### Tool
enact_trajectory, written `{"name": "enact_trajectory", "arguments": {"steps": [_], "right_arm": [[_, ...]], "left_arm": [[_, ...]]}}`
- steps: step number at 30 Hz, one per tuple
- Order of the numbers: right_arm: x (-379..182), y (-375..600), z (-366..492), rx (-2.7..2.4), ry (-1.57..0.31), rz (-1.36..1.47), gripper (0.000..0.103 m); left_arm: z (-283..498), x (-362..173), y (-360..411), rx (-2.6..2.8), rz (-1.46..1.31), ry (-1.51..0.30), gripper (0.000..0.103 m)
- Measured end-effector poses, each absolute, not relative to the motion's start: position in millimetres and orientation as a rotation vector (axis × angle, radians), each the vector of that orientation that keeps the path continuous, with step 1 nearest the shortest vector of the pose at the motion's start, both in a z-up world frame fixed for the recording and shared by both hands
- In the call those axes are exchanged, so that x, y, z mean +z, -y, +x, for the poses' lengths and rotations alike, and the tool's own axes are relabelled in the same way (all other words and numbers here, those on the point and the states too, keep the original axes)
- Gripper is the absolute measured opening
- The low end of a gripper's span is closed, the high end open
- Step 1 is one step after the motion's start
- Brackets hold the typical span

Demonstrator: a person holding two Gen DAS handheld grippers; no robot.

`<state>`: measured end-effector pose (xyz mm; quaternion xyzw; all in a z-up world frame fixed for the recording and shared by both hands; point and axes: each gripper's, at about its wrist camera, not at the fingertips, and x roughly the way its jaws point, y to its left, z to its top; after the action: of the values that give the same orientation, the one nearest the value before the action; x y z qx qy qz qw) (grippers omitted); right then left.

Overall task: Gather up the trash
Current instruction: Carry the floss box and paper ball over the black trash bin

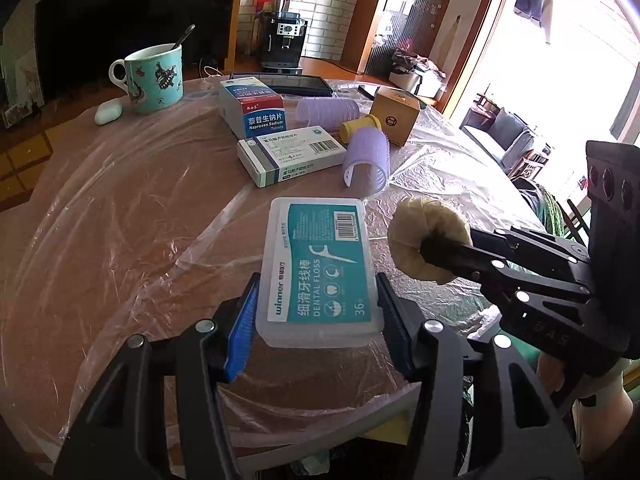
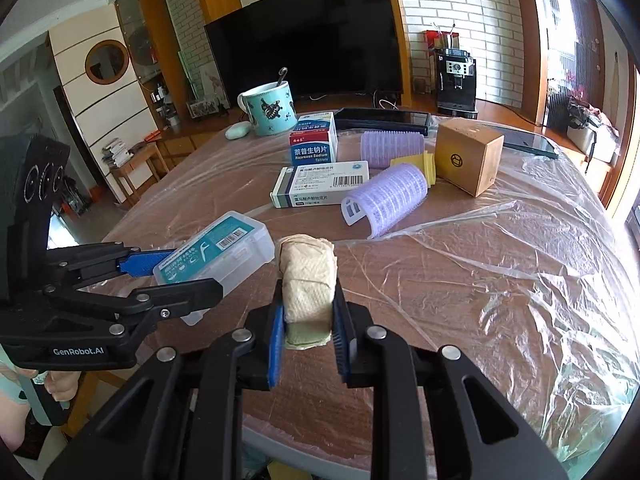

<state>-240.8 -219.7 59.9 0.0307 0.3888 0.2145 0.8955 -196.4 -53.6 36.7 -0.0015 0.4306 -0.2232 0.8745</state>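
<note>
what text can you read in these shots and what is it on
"winner", "DENTAL FLOSS", "36": floss box held in the left tongs.
"Naproxen Sodium Tablets": blue-and-white medicine box.
"GenRobot.AI": left tongs body, in the right wrist view.
Flat white box: print too small to read.

Bare table (image 2: 500,280) fills the frame's right; pill boxes (image 2: 320,182), hair rollers (image 2: 386,200) crowd upper centre.

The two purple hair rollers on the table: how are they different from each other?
The near purple roller lies at a slant, its open end toward the camera, with a white clip showing; the far purple roller lies sideways behind it, showing no clip. The near one sits beside the flat medicine box; the far one is nearer the cardboard box. Both are lilac, ribbed cylinders.
</note>
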Motion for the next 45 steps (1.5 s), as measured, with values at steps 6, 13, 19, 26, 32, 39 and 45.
{"name": "enact_trajectory", "arguments": {"steps": [6, 13, 19, 26, 32, 39, 45], "right_arm": [[70.3, 229.2, -255.5, 0.467, -0.787, 0.085, 0.022], [83.6, 230.6, -279.9, 0.504, -0.763, 0.073, 0.022], [95.4, 231.6, -304.8, 0.532, -0.747, 0.054, 0.022], [101.2, 229.0, -332.3, 0.551, -0.747, 0.027, 0.022], [103.1, 225.6, -352.2, 0.558, -0.746, 0.004, 0.022], [96.9, 225.3, -362.7, 0.562, -0.767, 0.010, 0.022], [92.1, 225.4, -373.9, 0.560, -0.785, -0.012, 0.022]], "left_arm": [[-212.2, 49.3, 49.2, -0.487, -0.005, -0.874, 0.056], [-234.8, 62.5, 46.5, -0.515, 0.004, -0.849, 0.056], [-255.2, 68.4, 40.3, -0.541, 0.024, -0.838, 0.056], [-281.0, 70.5, 30.5, -0.560, 0.030, -0.836, 0.056], [-298.3, 70.3, 29.5, -0.578, 0.027, -0.837, 0.056], [-308.7, 60.0, 36.9, -0.597, 0.037, -0.860, 0.056], [-313.5, 56.6, 36.3, -0.593, 0.033, -0.871, 0.055]]}}
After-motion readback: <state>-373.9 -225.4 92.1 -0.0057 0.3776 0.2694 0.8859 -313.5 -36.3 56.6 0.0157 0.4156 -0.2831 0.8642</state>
